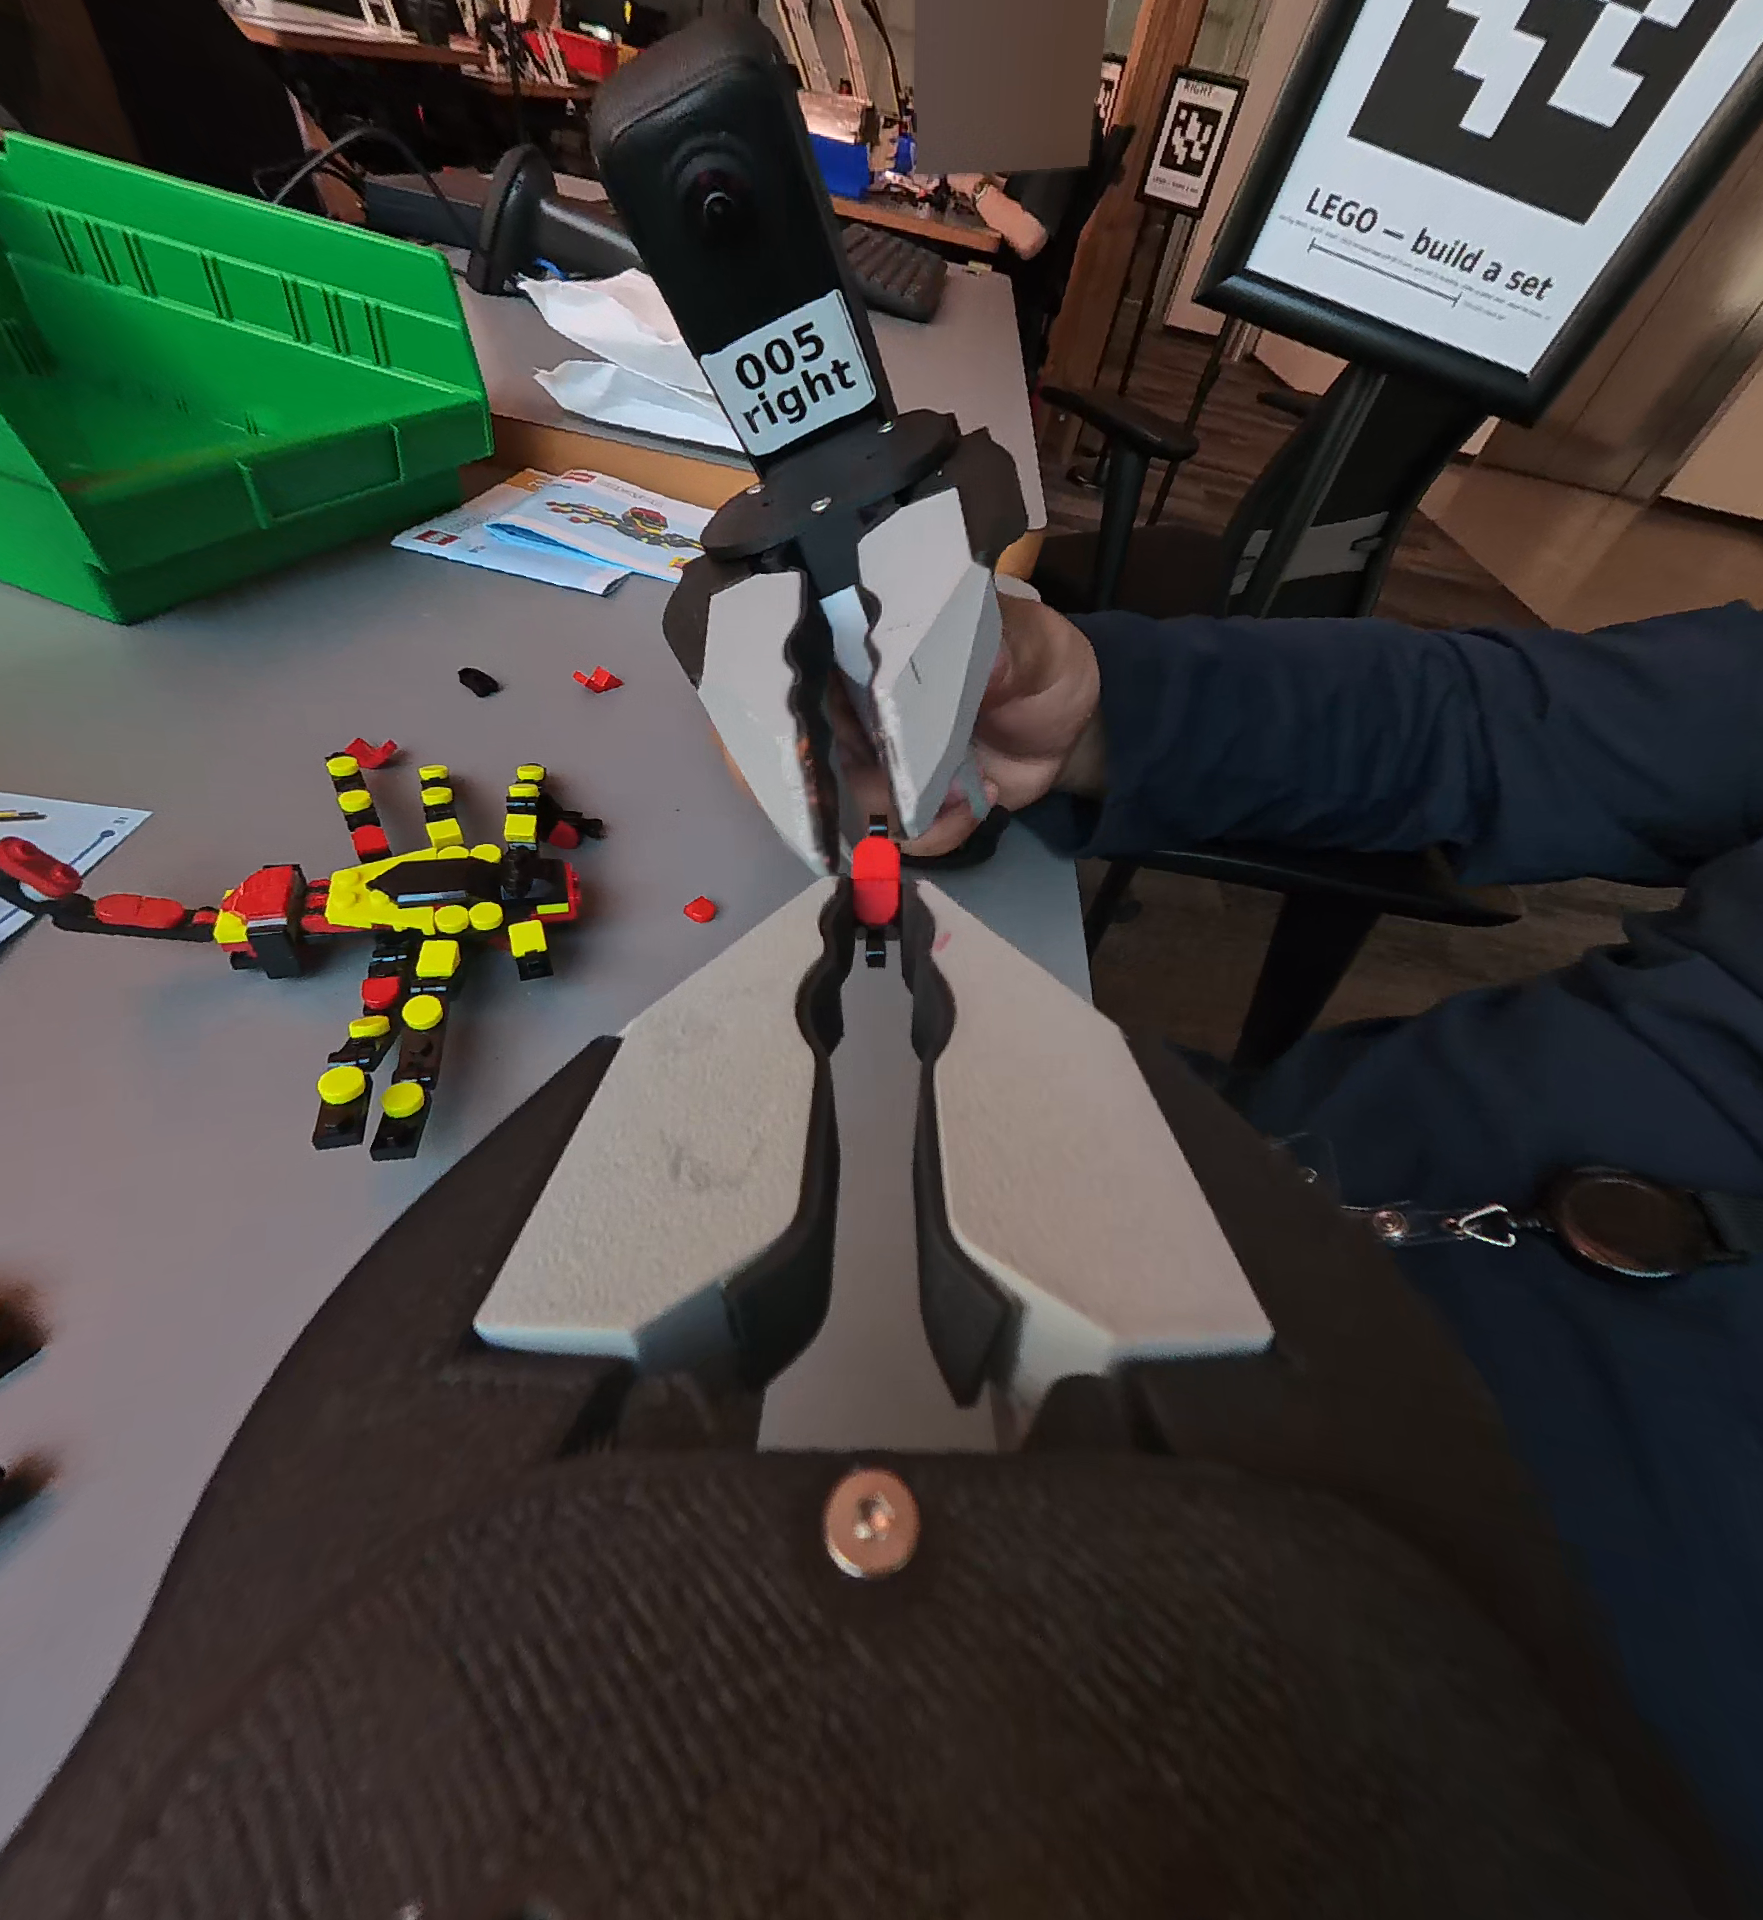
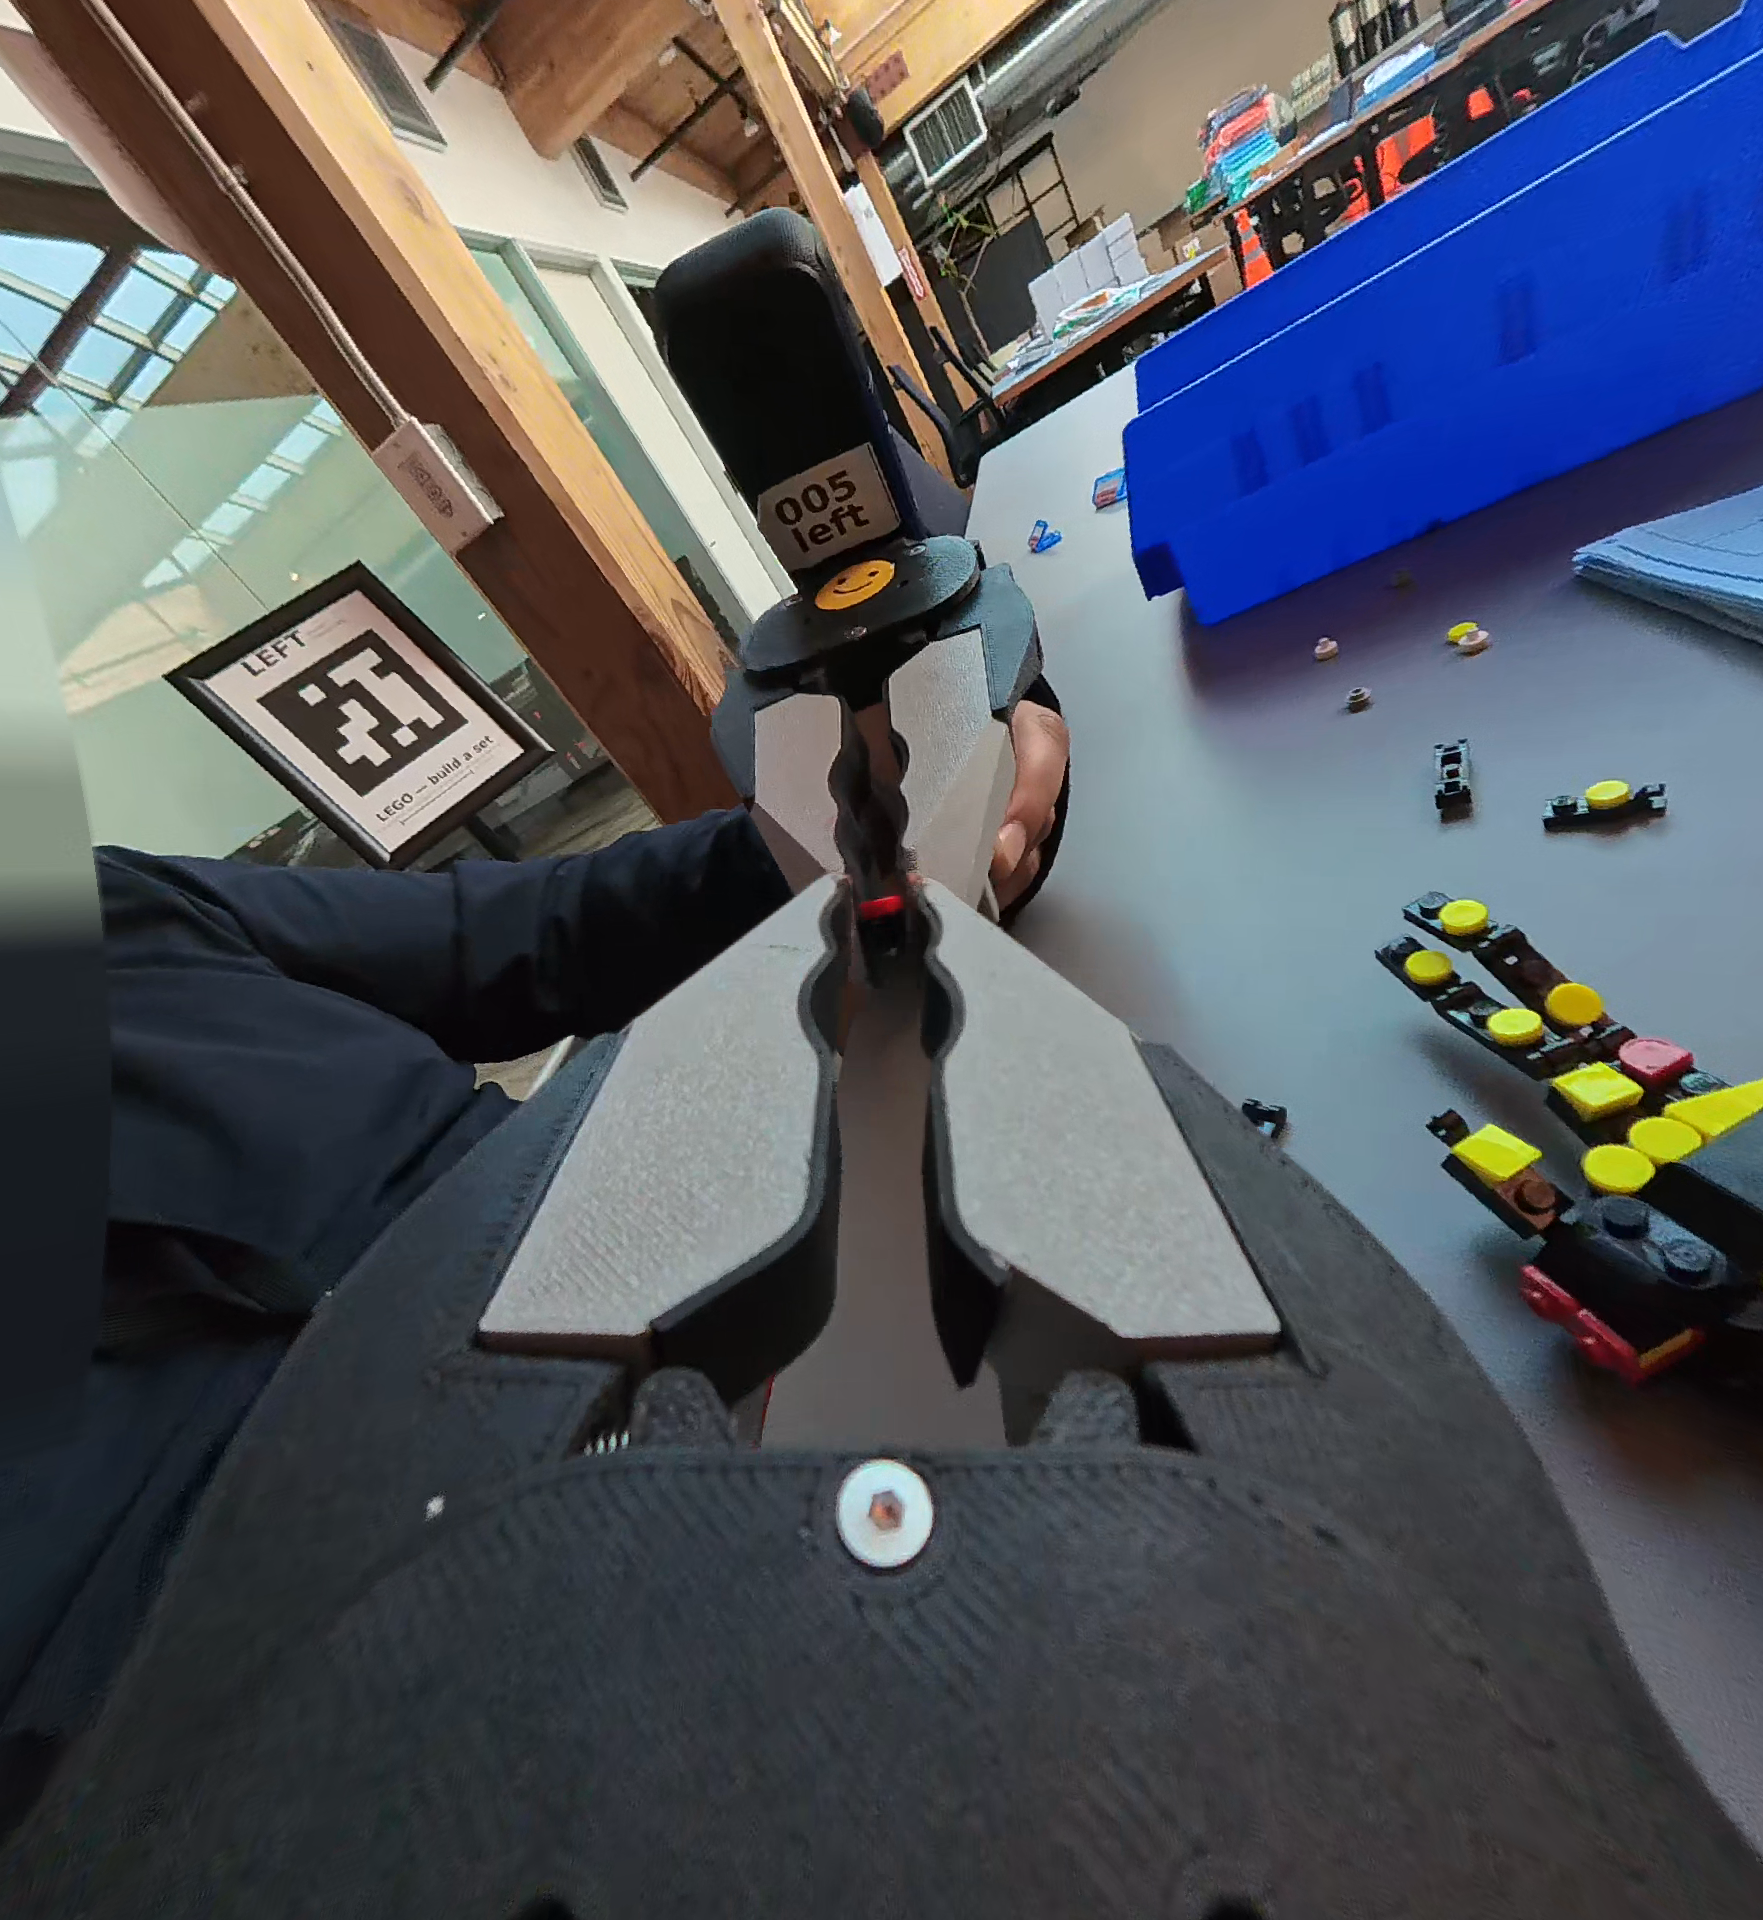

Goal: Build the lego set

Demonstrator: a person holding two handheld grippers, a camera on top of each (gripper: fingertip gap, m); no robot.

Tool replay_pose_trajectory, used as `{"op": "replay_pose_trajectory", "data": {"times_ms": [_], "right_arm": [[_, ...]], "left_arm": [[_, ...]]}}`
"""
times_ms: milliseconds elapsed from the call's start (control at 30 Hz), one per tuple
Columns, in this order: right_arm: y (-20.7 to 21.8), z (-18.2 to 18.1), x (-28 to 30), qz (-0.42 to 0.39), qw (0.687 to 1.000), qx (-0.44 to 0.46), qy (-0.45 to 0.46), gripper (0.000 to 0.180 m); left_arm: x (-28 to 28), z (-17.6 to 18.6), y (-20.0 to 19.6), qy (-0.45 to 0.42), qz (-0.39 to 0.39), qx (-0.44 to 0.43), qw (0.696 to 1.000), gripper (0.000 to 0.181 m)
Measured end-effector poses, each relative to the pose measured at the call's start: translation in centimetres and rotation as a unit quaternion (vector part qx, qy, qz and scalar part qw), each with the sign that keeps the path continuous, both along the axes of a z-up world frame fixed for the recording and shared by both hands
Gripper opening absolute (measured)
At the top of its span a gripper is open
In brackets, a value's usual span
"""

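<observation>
**Both claws meet tip to tip on one small red and black piece**

Your grey worktop (image 1: 181, 1195) fills the left half of the left wrist view. At the upper left of that frame sits the green bin (image 1: 181, 343), tilted open toward you. In the right wrist view a blue bin (image 2: 1479, 343) takes the upper right, resting on the same surface.

Your half-built lego model (image 1: 409, 914), in yellow, black and red, lies flat at the left centre of the left wrist view, with its jointed legs spread out; in the right wrist view it shows at the right edge. An instruction booklet (image 1: 555, 525) lies just below the green bin, near the frame's middle.

Your left claw (image 1: 872, 904) reaches up from the bottom centre of its own view, fingers drawn narrow and pinching the small red and black piece (image 1: 874, 883) at their tips. Your right claw (image 1: 861, 831) comes down from the top centre of that frame, with your hand (image 1: 1033, 717) behind it; its fingers are nearly together and their tips touch the top of the same piece. In the right wrist view the right claw's tips close narrowly around the piece's black end, with only a red sliver showing at the frame's centre.

Loose bits lie about: a red slope piece (image 1: 700, 909) just right of the model, and a black plate with a yellow stud (image 2: 1604, 802) at the right of the right wrist view.
</observation>
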State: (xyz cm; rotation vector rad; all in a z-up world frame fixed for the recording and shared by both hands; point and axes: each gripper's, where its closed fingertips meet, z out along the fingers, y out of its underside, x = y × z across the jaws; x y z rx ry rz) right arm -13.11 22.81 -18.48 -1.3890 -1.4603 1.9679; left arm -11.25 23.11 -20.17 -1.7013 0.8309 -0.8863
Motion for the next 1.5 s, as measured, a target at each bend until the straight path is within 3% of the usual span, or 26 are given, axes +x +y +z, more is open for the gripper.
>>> {"op": "replay_pose_trajectory", "data": {"times_ms": [367,500,1133,1367,1500], "right_arm": [[-0.1,0.0,0.0,-0.003,1.0,0.011,0.002,0.012],[0.0,-0.2,-0.2,-0.016,1.0,0.02,-0.004,0.003],[-0.1,-0.4,-0.2,-0.038,0.996,0.086,0.006,0.003],[0.6,-3.0,-1.4,-0.088,0.973,0.204,-0.061,0.0],[1.2,-1.1,-1.0,-0.073,0.993,0.087,-0.022,0.0]], "left_arm": [[-0.1,-0.2,0.3,0.0,0.005,-0.015,1.0,0.005],[0.0,-0.2,0.2,0.0,0.001,-0.015,1.0,0.005],[0.0,-0.3,0.1,-0.007,-0.01,-0.028,1.0,0.005],[1.4,-0.7,-0.9,0.03,-0.033,0.0,0.999,0.005],[1.9,-0.9,-0.6,0.017,-0.024,-0.029,0.999,0.005]]}}
